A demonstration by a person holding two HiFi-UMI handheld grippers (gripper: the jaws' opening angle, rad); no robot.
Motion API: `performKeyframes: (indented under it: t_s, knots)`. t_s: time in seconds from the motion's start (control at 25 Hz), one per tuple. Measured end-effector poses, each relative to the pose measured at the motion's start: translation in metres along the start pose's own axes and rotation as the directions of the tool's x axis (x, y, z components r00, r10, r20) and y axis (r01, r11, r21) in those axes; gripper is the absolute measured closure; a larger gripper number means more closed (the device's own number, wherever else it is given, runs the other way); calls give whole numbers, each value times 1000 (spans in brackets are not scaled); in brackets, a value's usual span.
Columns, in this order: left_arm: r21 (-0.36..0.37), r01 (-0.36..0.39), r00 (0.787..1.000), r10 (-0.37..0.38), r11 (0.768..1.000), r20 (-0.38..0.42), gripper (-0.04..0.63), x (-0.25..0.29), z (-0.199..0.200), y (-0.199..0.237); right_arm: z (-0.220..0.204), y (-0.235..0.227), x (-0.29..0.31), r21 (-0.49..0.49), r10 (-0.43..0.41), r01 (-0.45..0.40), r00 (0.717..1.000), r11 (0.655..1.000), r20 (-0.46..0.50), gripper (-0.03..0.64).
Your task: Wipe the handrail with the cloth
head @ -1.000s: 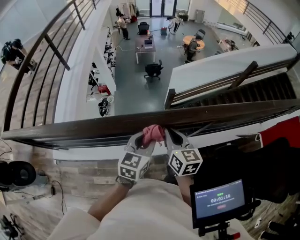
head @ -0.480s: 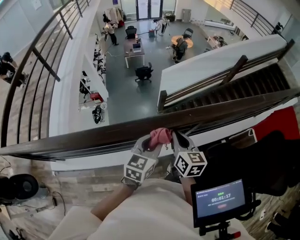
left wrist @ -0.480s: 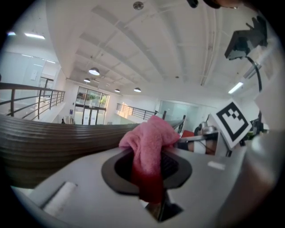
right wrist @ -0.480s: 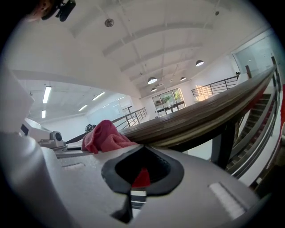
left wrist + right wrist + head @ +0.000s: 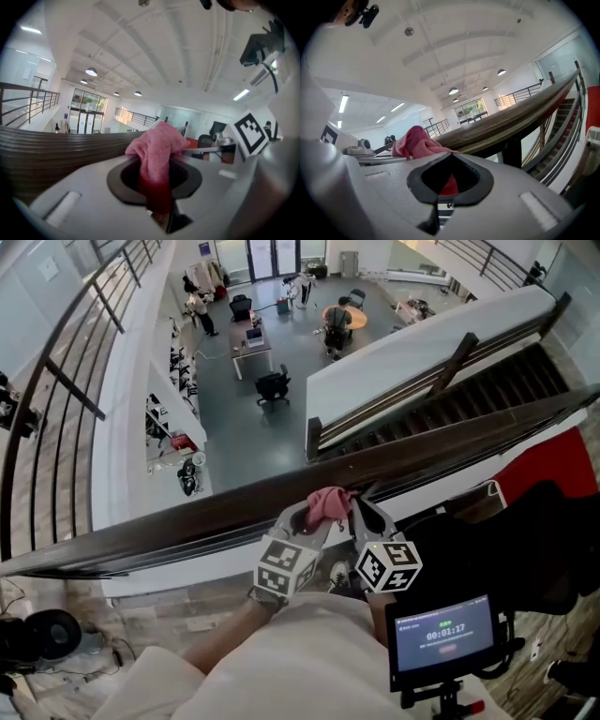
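A dark wooden handrail (image 5: 187,521) runs across the head view from lower left to upper right. A crumpled pink cloth (image 5: 328,504) rests on its near edge. My left gripper (image 5: 302,518) and right gripper (image 5: 362,514) stand side by side against the rail, tips together at the cloth. In the left gripper view the cloth (image 5: 157,150) bulges out of the shut left gripper (image 5: 159,187), with the rail (image 5: 47,150) just beyond. In the right gripper view the cloth (image 5: 417,143) lies at the tips and shows red inside the shut right gripper (image 5: 447,185), beside the rail (image 5: 511,122).
Beyond the rail is a drop to a lower floor (image 5: 262,343) with desks, chairs and people. A staircase (image 5: 450,409) descends at the right. A small screen (image 5: 441,634) on a mount and a black seat (image 5: 525,549) stand at my right. Balcony railings (image 5: 66,390) curve away at left.
Both grippers have slid a little to the right along the rail with the cloth still between them. The head view has swung, so the rail looks more tilted.
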State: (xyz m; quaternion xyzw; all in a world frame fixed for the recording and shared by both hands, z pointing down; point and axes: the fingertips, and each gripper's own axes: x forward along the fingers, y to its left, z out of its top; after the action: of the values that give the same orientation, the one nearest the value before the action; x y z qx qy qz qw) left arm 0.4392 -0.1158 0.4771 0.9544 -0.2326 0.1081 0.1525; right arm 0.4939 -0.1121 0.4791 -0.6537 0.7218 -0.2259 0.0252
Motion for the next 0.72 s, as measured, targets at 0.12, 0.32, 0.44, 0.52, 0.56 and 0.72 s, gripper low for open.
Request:
performKeyframes:
  t_s: [0.12,0.32,0.44,0.52,0.56,0.72]
  knots:
    - [-1,24,1000,-24,1000,-5,514,11,-2,-5,4,-5,-9,-3,13,-13,999,1000,51,614]
    - [10,40,999,-40,999,3,514,31,-3,-12,7,-10,-13,22,62,-64,994,998,93,615]
    - [11,54,999,-54,998,3,514,37,-7,-18,4,-19,-14,29,40,-43,995,999,86,614]
    - [10,62,998,-62,998,4,514,38,-6,-20,6,-21,-13,34,29,-32,996,999,85,614]
    - [11,64,998,-64,998,6,514,39,-4,-21,8,-22,-12,34,27,-30,996,999,85,614]
    - [18,63,998,-63,998,12,514,62,-4,-42,16,-51,-18,33,38,-41,996,999,85,614]
